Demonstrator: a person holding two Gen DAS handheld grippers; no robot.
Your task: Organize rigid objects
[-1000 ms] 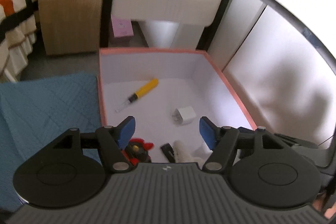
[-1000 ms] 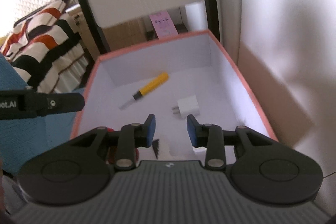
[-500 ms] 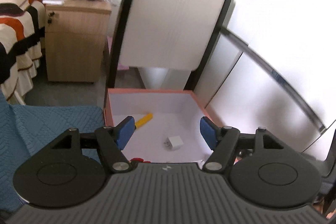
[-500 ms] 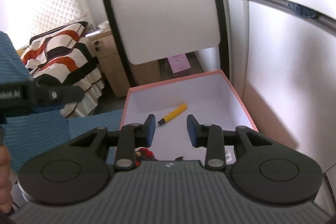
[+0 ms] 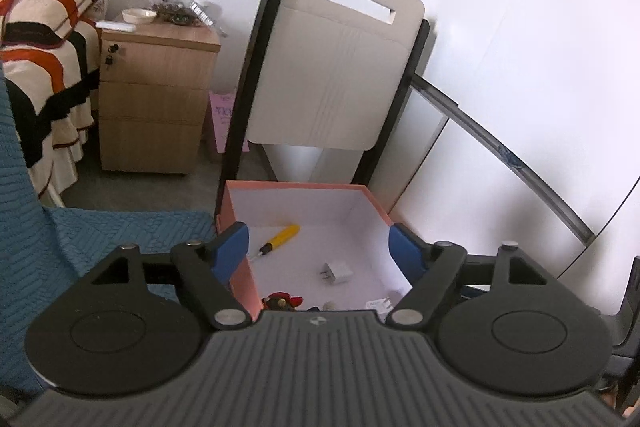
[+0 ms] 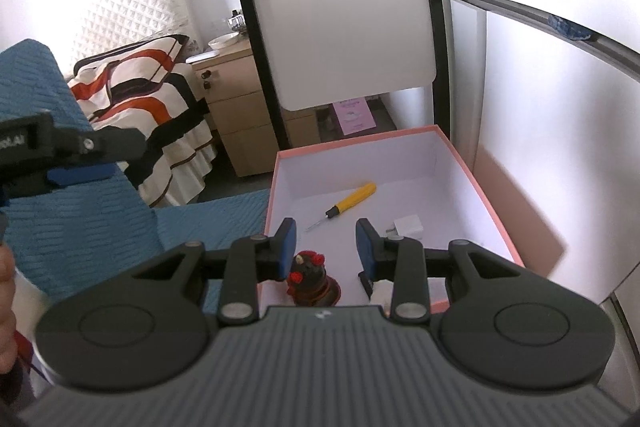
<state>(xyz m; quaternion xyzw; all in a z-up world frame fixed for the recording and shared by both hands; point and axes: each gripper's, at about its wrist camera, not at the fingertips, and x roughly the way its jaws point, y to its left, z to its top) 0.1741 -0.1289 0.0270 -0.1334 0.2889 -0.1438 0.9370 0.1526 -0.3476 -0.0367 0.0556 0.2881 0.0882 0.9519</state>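
A pink box with a white inside (image 5: 236, 227) (image 6: 476, 171) stands on a blue quilt. In it lie a yellow-handled screwdriver (image 5: 280, 235) (image 6: 354, 195), a white plug adapter (image 5: 338, 273) (image 6: 408, 227), a dark red toy figure (image 5: 282, 301) (image 6: 310, 277) and a small black item (image 6: 366, 281). My left gripper (image 5: 318, 251) is open and empty, held above the box's near end. My right gripper (image 6: 326, 247) is open and empty, above the toy figure. The left gripper also shows at the left of the right wrist view (image 6: 76, 173).
A white folding chair back with black frame (image 5: 336, 75) (image 6: 344, 23) stands behind the box. A wooden bedside cabinet (image 5: 156, 99) and a striped bedspread (image 5: 44, 67) are to the left. A white wall panel (image 5: 520, 107) runs along the right. The blue quilt (image 5: 100, 239) lies left of the box.
Both grippers have pulled back and up from the box, so it looks smaller and lower in view. The right gripper's jaws stand wider apart than before. The objects in the box have not moved.
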